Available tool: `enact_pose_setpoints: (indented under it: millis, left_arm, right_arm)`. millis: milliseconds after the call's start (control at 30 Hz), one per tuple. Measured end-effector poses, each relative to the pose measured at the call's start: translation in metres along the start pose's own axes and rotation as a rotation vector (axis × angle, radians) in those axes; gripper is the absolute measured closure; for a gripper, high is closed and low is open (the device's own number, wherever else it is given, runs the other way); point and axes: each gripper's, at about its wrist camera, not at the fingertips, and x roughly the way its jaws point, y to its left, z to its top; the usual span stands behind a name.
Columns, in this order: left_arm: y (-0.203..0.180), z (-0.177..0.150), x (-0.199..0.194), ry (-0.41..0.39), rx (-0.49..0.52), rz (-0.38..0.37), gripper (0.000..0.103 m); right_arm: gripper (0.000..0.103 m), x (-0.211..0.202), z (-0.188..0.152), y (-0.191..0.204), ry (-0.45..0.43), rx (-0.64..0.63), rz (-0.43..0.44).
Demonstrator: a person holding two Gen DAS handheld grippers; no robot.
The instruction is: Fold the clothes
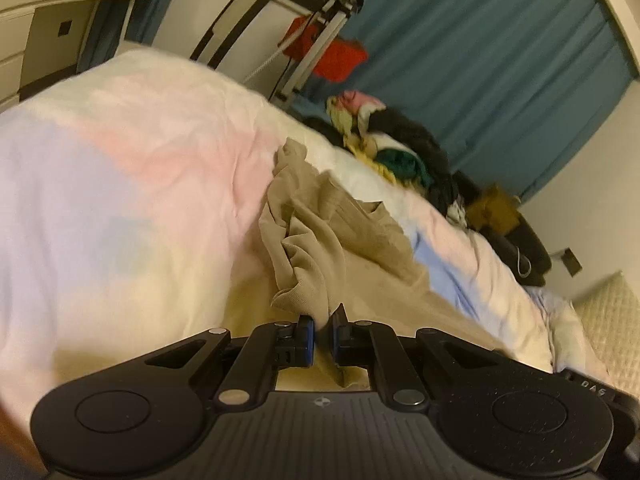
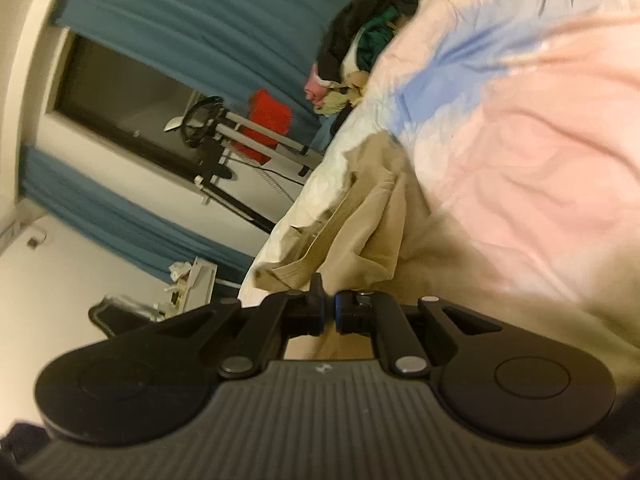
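item: tan garment (image 1: 340,232), one piece, lay rumpled on the pastel bedspread (image 1: 132,152), near the bed's edge, well apart from the clothes heap (image 1: 400,148) further along.
left gripper (image 1: 322,334): clamped on a bunched fold of the tan cloth, which ran between the pads.
right gripper (image 2: 329,312): likewise pinched tight on an edge of the same garment.
handling: looked soft, light, limp; a fine-ribbed weave, likely to sag and crease between holds, not slippery or fragile.
hold: best taken at hems or corners, one per gripper, spread taut before folding.
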Motion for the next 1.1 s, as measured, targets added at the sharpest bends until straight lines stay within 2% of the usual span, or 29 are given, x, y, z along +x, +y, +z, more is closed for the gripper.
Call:
enact_pose_setpoints:
  millis: [167, 300, 500, 667, 867, 967, 1100]
  left_arm:
    - [0.01, -0.03, -0.044, 0.023, -0.055, -0.02, 0.095]
    - [0.002, -0.037, -0.067, 0.018, -0.047, -0.042, 0.095]
    - [-0.021, -0.01, -0.056, -0.009, -0.008, -0.047, 0.094]
    - [-0.049, 0.039, -0.002, -0.049, 0.037, -0.019, 0.094]
    - [-0.07, 0.093, 0.09, -0.069, 0.134, 0.08, 0.093]
    - [-0.061, 0.11, 0.141, -0.045, 0.159, 0.102, 0.092]
    - [-0.035, 0.115, 0.194, -0.004, 0.138, 0.094, 0.091]
  right_arm:
    - [0.095, -0.057, -0.028, -0.005, -0.014, 0.002, -0.006]
    - [0.095, -0.084, -0.039, -0.005, -0.084, 0.01, -0.019]
    - [0.095, -0.063, -0.013, 0.007, -0.125, -0.021, -0.02]
    - [0.095, 0.0, 0.027, 0.028, -0.15, -0.008, -0.056]
    - [0.095, 0.097, 0.067, 0.047, -0.157, 0.008, -0.163]
    - [0.095, 0.138, 0.077, 0.039, -0.144, -0.023, -0.183]
    - [0.095, 0.177, 0.079, 0.004, -0.101, -0.058, -0.169]
